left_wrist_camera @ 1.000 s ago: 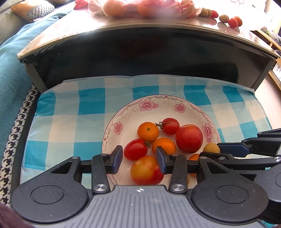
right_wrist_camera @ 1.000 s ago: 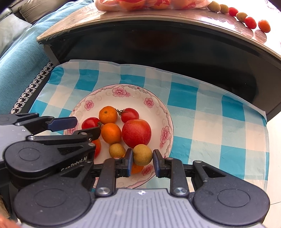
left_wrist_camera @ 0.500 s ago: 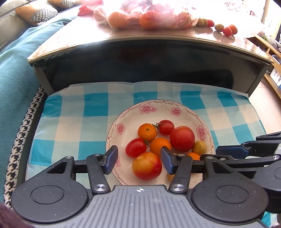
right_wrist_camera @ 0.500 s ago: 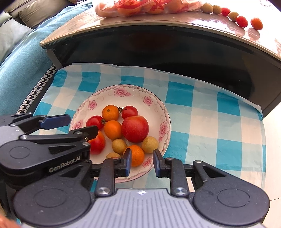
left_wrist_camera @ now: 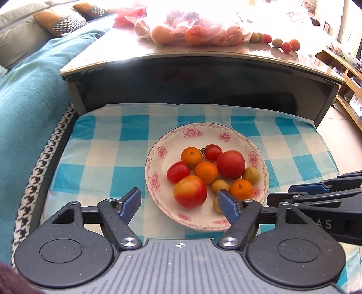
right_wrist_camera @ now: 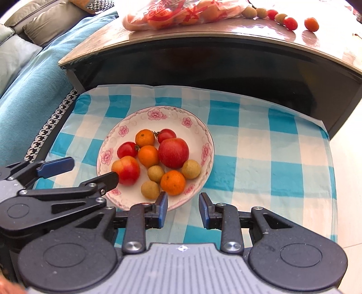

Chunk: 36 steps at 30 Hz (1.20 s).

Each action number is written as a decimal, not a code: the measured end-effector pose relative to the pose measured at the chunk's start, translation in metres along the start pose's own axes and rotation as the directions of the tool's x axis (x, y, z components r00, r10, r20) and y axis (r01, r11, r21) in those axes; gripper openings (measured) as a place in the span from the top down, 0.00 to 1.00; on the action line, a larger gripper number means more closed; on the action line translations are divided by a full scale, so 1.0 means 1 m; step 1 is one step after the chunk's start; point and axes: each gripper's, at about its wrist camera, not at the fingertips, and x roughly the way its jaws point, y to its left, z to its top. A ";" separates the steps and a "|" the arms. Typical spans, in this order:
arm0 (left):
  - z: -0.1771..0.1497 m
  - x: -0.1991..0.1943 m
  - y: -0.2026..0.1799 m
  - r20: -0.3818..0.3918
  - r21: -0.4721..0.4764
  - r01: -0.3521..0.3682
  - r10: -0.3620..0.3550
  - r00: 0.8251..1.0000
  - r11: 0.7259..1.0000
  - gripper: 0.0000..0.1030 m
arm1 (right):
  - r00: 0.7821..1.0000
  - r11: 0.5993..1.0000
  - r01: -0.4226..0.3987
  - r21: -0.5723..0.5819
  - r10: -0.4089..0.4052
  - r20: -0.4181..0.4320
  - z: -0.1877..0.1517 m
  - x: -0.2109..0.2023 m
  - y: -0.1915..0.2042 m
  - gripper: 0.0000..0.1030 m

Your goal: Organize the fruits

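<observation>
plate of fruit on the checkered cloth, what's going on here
A person holds two sets of tongs over a floral plate of fruit on a blue checkered cloth. The left tongs and right tongs are both open and empty. More fruit and a plastic bag sit on the coffee table behind, not yet sorted.

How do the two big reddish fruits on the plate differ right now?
The far red fruit is evenly deep red; the near two-tone fruit fades to yellow-orange on one side. The red fruit sits mid-plate among the oranges; the two-tone one lies by the left gripper. Both are round, larger than their neighbours, and rest on the plate.
</observation>
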 end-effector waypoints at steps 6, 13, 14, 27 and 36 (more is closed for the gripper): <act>-0.015 -0.012 -0.002 0.015 -0.008 -0.043 0.044 0.999 0.999 0.14 | 1.000 1.000 0.002 0.017 -0.002 0.016 -0.016 -0.012 -0.001 0.68; -0.030 -0.018 0.004 0.001 -0.057 -0.058 0.058 0.998 0.997 0.11 | 1.000 1.000 0.004 0.020 -0.004 0.027 -0.031 -0.025 0.000 0.66; -0.032 -0.019 0.003 -0.003 -0.054 -0.064 0.064 0.998 0.996 0.11 | 1.000 1.000 0.004 0.017 -0.005 0.027 -0.033 -0.027 0.000 0.66; -0.058 -0.036 -0.005 0.005 -0.038 -0.091 0.091 0.996 0.995 0.01 | 1.000 1.000 0.018 -0.004 -0.018 0.011 -0.057 -0.035 0.005 0.63; -0.075 -0.047 -0.005 0.003 -0.057 -0.100 0.100 0.995 0.993 0.00 | 1.000 1.000 0.011 -0.002 -0.011 0.025 -0.076 -0.050 0.008 0.61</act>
